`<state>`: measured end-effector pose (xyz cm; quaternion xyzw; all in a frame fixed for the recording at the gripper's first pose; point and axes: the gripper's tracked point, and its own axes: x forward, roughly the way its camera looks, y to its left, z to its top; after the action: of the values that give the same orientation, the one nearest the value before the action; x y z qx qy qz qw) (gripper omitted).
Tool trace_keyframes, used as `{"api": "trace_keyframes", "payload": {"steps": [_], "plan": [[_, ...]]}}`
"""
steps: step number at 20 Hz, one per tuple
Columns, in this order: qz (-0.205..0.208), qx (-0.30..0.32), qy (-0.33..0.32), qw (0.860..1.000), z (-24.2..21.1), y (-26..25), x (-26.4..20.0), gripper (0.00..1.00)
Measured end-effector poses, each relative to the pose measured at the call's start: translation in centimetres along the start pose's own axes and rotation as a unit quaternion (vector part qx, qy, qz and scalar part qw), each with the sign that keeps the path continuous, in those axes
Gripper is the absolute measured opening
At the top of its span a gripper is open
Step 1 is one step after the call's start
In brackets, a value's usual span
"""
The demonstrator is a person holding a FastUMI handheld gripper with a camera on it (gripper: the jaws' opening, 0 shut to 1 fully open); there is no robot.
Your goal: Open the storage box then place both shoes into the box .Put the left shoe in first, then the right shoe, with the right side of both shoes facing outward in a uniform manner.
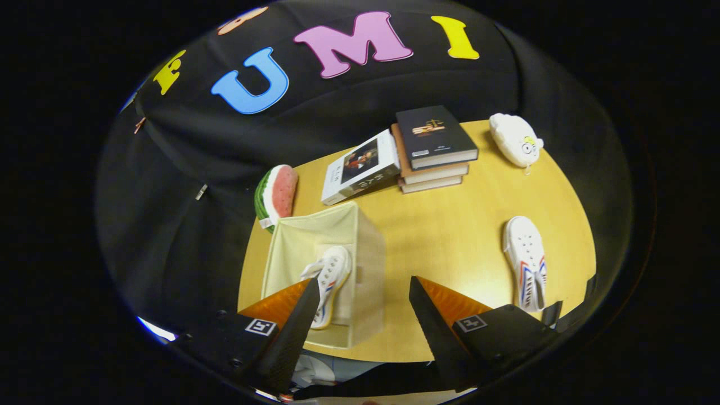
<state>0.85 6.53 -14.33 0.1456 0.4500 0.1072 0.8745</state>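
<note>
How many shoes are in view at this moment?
2. One shoe lies inside the open storage box, just ahead of the open, empty tool. The other shoe lies on the table, right of the box.

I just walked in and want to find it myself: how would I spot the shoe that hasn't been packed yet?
Start at the yellow table and find the stack of books at its far side. Nearer than the books, off beyond the open gripper, a white shoe with red and blue stripes lies on the bare tabletop. Its twin sits inside the cream storage box; this one lies out in the open.
</note>
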Motion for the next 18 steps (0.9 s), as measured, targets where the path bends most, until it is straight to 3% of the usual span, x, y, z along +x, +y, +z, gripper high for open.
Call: {"api": "trace_keyframes", "payload": {"steps": [10,14,18], "plan": [[-0.120,-0.104,0.014,0.987,-1.0,-20.0,-1.9,0.99],[-0.141,-0.129,0.041,0.981,-2.9,-26.2,-0.8,0.97],[-0.136,-0.145,0.083,0.977,-5.5,-30.0,0.6,0.97]]}}
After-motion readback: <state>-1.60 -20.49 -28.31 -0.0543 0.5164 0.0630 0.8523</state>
